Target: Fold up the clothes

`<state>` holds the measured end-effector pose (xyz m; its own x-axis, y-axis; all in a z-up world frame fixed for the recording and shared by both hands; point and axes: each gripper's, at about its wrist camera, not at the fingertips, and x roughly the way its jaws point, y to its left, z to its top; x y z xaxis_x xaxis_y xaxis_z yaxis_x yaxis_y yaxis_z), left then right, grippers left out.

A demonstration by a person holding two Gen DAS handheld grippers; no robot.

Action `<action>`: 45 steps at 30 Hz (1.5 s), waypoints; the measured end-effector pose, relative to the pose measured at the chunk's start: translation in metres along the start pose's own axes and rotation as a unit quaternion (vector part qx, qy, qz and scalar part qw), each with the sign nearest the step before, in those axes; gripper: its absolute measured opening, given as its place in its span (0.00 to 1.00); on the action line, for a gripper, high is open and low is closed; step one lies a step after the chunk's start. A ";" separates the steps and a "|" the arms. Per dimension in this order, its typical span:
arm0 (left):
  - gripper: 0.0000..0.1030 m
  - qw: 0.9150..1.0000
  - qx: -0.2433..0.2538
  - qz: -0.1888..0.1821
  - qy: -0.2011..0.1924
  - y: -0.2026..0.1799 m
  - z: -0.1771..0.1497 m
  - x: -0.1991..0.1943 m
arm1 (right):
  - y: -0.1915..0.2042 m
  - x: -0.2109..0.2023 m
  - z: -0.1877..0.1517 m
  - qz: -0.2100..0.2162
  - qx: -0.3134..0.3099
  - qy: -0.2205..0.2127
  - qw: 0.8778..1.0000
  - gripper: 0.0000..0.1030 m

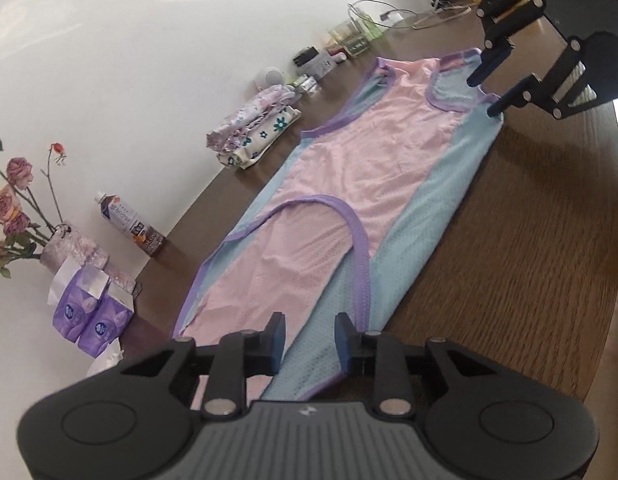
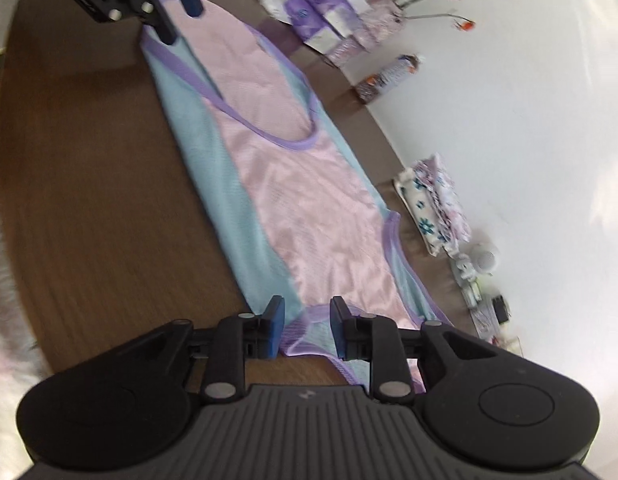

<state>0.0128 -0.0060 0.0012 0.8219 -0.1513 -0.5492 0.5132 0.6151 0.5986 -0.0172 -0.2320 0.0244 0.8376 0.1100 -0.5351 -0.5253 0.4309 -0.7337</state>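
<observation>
Pink-blue mesh garment (image 1: 349, 184), purple trim, flat on table (image 1: 529, 240); left gripper (image 1: 310, 340), right gripper (image 2: 307, 328) both spread.

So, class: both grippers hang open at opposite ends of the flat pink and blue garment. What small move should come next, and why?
Probably close both sets of jaws on the cloth. The left gripper and the right gripper each straddle an end of the garment, which lies spread flat on the table, so gripping comes before folding.
</observation>
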 end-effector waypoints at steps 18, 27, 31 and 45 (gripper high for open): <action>0.07 0.996 -0.070 0.041 0.038 0.004 -0.019 0.007 | 0.005 -0.006 -0.010 0.024 0.054 -0.008 0.998 0.16; 0.07 0.993 -0.081 0.072 0.044 0.001 -0.025 0.004 | 0.009 -0.005 -0.005 0.014 0.083 -0.013 0.996 0.16; 0.07 0.992 -0.084 0.079 0.045 0.001 -0.028 0.001 | 0.012 -0.006 -0.003 0.012 0.095 -0.013 0.995 0.16; 0.48 0.972 -0.201 0.122 0.025 0.011 -0.033 -0.015 | -0.002 -0.019 -0.005 -0.010 0.201 -0.029 0.979 0.54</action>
<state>-0.0023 0.0280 -0.0031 0.8886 0.0684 -0.4535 0.1585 0.8821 0.4436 -0.0331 -0.2397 0.0339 0.8604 0.1426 -0.4893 -0.4167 0.7496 -0.5142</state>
